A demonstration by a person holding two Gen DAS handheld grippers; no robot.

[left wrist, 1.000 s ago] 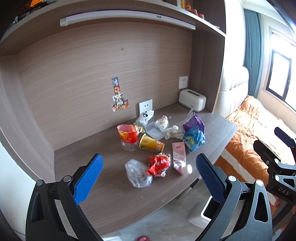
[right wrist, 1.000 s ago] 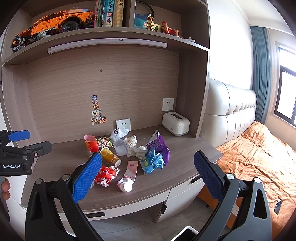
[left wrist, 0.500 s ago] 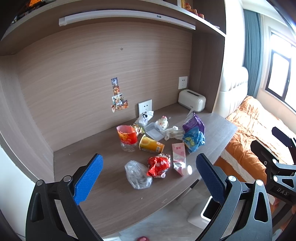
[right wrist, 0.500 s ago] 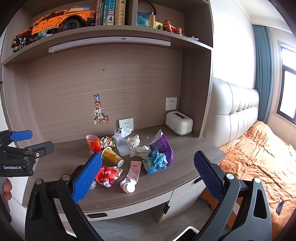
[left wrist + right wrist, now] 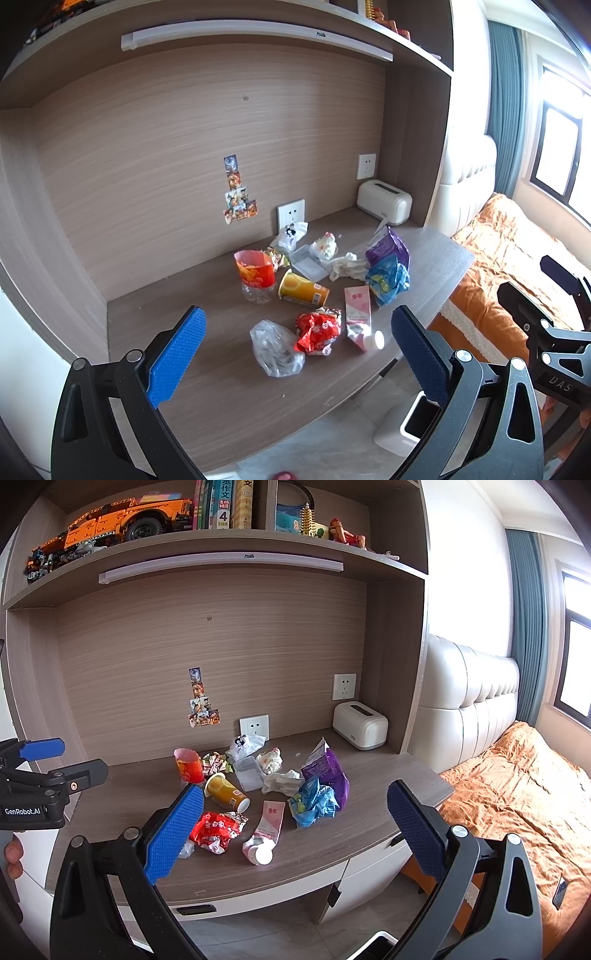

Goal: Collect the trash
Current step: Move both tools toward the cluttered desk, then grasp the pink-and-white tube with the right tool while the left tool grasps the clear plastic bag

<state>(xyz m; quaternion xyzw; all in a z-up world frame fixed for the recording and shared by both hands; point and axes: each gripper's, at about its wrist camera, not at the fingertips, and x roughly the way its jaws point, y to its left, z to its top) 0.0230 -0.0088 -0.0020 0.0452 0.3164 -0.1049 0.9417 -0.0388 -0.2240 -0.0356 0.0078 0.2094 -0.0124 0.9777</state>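
Observation:
Trash lies in a heap on the wooden desk (image 5: 221, 387): a clear plastic bag (image 5: 275, 352), a red crumpled wrapper (image 5: 317, 332), a pink carton (image 5: 357, 312), a yellow cup (image 5: 303, 290) on its side, a red cup (image 5: 255, 269), white tissue (image 5: 345, 266), a blue bag (image 5: 386, 280) and a purple bag (image 5: 388, 249). My left gripper (image 5: 295, 350) is open and empty, held back from the desk's front edge. My right gripper (image 5: 295, 823) is open and empty, further back. The red wrapper (image 5: 216, 829), pink carton (image 5: 267, 827) and blue bag (image 5: 314, 803) also show in the right wrist view.
A white bin (image 5: 404, 428) stands on the floor below the desk's right end. A white toaster (image 5: 384, 201) sits at the back right. A bed with an orange cover (image 5: 517, 794) is to the right. Shelves above hold books (image 5: 221, 502) and an orange toy truck (image 5: 122, 517).
Both grippers have drifted slightly closer to the desk, still open. The trash has not moved.

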